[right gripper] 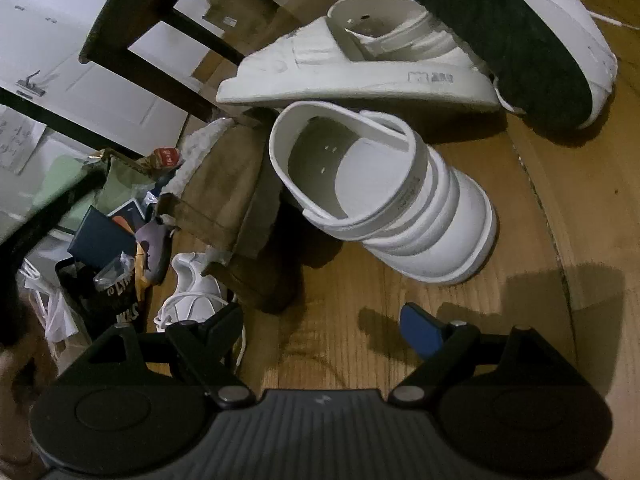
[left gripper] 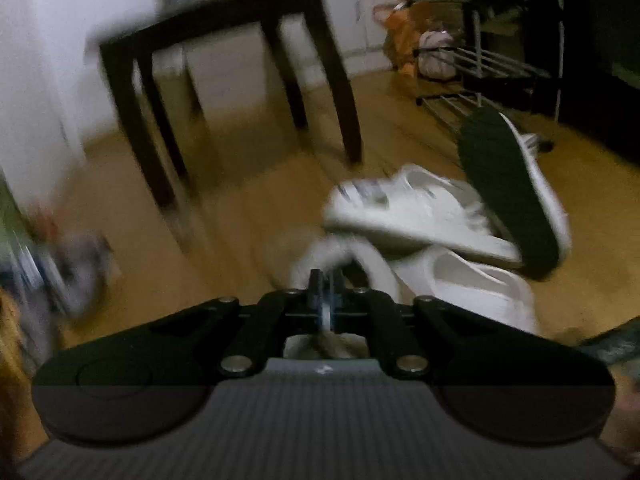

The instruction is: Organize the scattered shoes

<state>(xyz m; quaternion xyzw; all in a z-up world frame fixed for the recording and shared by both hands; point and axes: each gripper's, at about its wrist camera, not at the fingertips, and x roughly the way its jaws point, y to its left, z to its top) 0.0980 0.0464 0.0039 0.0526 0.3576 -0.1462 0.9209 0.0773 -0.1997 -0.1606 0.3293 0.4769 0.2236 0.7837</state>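
In the blurred left wrist view my left gripper (left gripper: 326,280) is shut on the fleecy edge of a brown boot (left gripper: 332,340) close under the camera. Past it lie a white strap sandal on its side (left gripper: 404,208), a second white strap shoe (left gripper: 472,280) and a white sneaker tipped up with its dark sole showing (left gripper: 508,192). In the right wrist view my right gripper (right gripper: 324,320) is open and empty above the wood floor. In front of it stand the upright white strap shoe (right gripper: 384,196), the brown fleece-lined boot (right gripper: 228,196), the sideways sandal (right gripper: 356,68) and the dark-soled sneaker (right gripper: 516,40).
A dark wooden chair (left gripper: 224,64) stands on the floor behind the shoes. A metal shoe rack (left gripper: 492,76) with bags (left gripper: 424,48) beside it is at the back right. A pile of clutter (right gripper: 108,240) and a white laced sneaker (right gripper: 196,292) lie at the left.
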